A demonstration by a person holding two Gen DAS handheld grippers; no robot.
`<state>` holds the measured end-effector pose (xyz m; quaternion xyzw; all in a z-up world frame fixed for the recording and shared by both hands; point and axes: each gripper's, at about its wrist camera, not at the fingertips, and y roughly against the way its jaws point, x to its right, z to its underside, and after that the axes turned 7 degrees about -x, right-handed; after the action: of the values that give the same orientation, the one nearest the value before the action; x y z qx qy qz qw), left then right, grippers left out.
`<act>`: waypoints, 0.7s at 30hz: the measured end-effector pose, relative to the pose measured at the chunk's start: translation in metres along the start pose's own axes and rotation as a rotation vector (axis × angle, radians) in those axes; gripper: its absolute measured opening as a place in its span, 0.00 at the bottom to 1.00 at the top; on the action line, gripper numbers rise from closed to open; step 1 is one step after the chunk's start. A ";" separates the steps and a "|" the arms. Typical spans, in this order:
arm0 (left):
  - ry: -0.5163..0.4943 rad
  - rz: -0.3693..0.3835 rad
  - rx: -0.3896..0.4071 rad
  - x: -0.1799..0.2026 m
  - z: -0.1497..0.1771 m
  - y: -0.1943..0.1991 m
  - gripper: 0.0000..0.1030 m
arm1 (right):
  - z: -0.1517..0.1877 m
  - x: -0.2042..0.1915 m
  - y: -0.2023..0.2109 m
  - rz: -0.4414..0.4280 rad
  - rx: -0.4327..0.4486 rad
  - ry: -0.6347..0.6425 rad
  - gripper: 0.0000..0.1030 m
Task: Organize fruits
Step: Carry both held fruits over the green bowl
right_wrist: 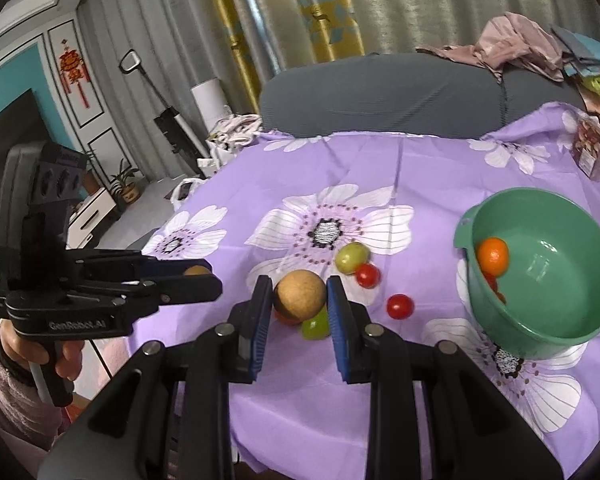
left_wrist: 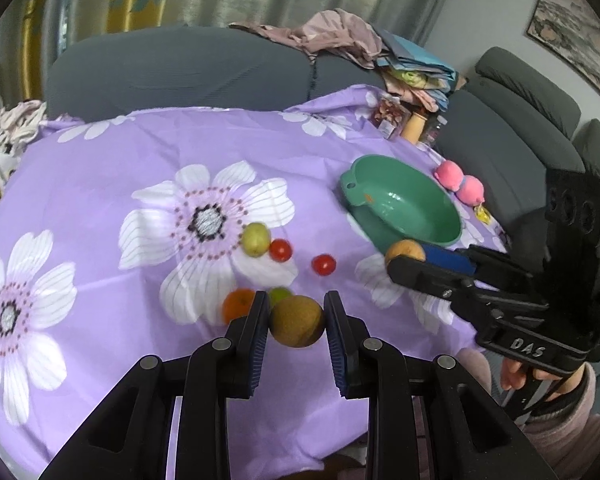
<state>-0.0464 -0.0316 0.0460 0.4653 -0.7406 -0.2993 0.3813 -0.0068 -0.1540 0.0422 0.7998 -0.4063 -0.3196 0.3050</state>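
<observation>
Both grippers, left (left_wrist: 296,320) and right (right_wrist: 298,300), have fingers clenched on brown round fruits (left_wrist: 297,321), likely bound for the green bowl (right_wrist: 572,332).

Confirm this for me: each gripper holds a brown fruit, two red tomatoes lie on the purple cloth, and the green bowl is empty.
One thing is wrong: the green bowl is not empty. The right wrist view shows an orange inside it. The rest stands: the left gripper and right gripper each hold a brown fruit, and two red tomatoes lie on the purple cloth.
</observation>
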 end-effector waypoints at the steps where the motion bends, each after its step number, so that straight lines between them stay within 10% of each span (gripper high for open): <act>1: -0.004 0.006 0.000 0.002 -0.004 -0.002 0.27 | -0.001 0.003 -0.001 0.009 -0.002 -0.004 0.27; 21: -0.140 0.084 -0.073 0.056 -0.081 -0.077 0.27 | -0.014 0.098 0.010 0.122 0.050 -0.150 0.27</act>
<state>0.0418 -0.1201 0.0439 0.3977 -0.7729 -0.3415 0.3576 0.0447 -0.2382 0.0327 0.7548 -0.4839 -0.3490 0.2727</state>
